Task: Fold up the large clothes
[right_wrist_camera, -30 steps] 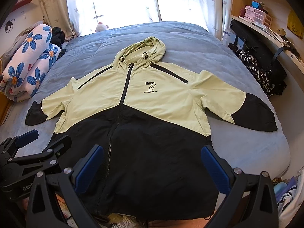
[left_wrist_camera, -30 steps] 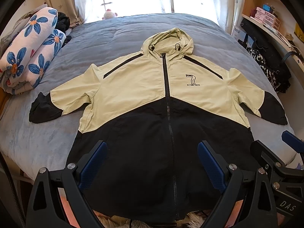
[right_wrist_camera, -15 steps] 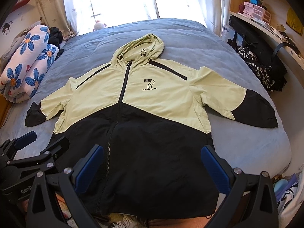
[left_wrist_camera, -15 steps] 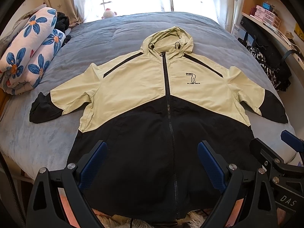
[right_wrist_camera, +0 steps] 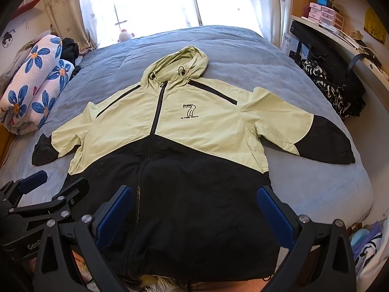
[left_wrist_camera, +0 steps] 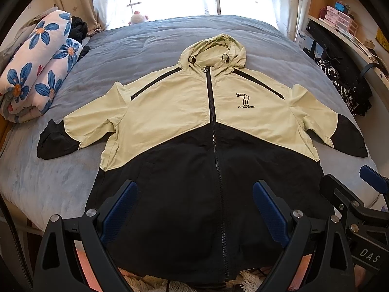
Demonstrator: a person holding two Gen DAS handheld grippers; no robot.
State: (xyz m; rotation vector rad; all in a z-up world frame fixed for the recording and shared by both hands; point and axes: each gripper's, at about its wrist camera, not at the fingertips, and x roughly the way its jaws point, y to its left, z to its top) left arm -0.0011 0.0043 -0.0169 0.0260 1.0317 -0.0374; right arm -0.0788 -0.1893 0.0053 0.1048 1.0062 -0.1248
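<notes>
Both my grippers hover level over the near edge of the bed (left_wrist_camera: 60, 182), pointing toward the window. Left gripper (left_wrist_camera: 194, 209): fingers (left_wrist_camera: 119, 209) spread wide, holding nothing. Right gripper (right_wrist_camera: 194, 214): same, wide apart and empty, just beside the left. Jacket (right_wrist_camera: 170, 146) lies flat and zipped, front up, below and ahead of both. Hem nearest me, hood (left_wrist_camera: 214, 51) farthest; long axis runs straight away, sleeves splayed sideways.

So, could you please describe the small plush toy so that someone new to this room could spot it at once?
Start at the grey-blue bed with the jacket spread on it. At its far edge, below the bright window, sits the plush toy. It is the only small, round, white and pink thing there, apart from the flowered bedding.
</notes>
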